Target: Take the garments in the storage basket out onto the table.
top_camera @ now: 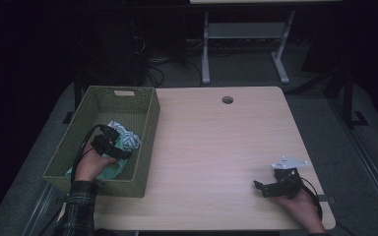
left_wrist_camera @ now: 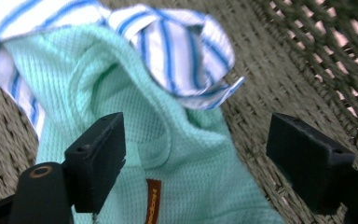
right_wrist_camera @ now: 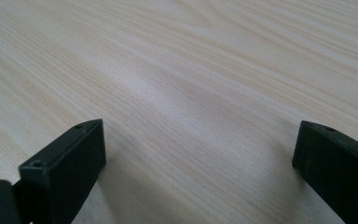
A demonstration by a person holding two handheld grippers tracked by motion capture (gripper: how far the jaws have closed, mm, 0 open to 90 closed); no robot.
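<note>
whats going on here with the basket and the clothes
A person holds a gripper in each hand. The left gripper is down inside the green woven basket, jaws open over a mint green garment that lies with a blue-striped white cloth. Nothing is gripped yet. The right gripper rests open on the wooden table.

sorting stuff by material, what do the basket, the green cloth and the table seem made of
Basket: apparently woven cord or wicker, matte olive, with an open weave.
Green cloth: soft knit fabric, mint, with a fine waffle texture and an orange tag.
Table: pale wood or wood-look laminate, smooth, with grain lines.
</note>
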